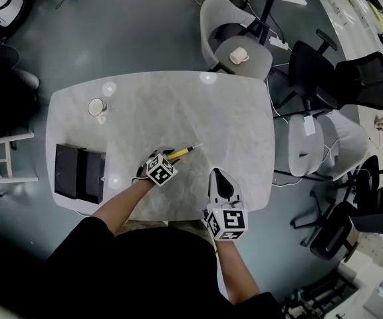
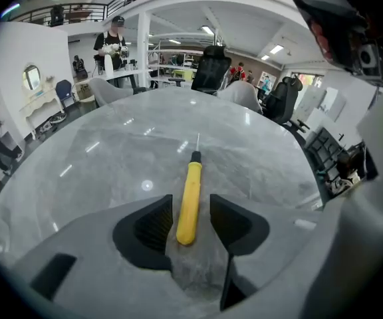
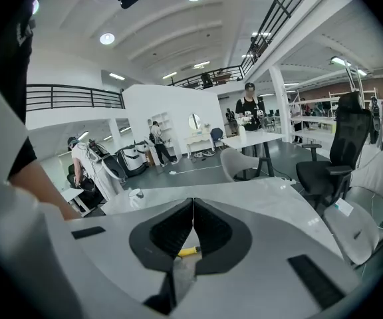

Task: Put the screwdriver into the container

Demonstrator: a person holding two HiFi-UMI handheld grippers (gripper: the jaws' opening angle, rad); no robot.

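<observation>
We straddle screwdriver (image 2: 193,178) on tabletop (image 1: 231,125): left gripper (image 2: 191,201) jaws apart, not yet clamped. Right gripper (image 3: 193,208) jaws together, empty. Grasp, carry, drop-off all left.

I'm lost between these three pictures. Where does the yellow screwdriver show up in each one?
Head view: the screwdriver lies near the table's middle.
Left gripper view: dead centre, between the left gripper's open jaws.
Right gripper view: a yellow sliver below the right gripper's shut jaws.
Shared landmark: the grey marble table.
</observation>
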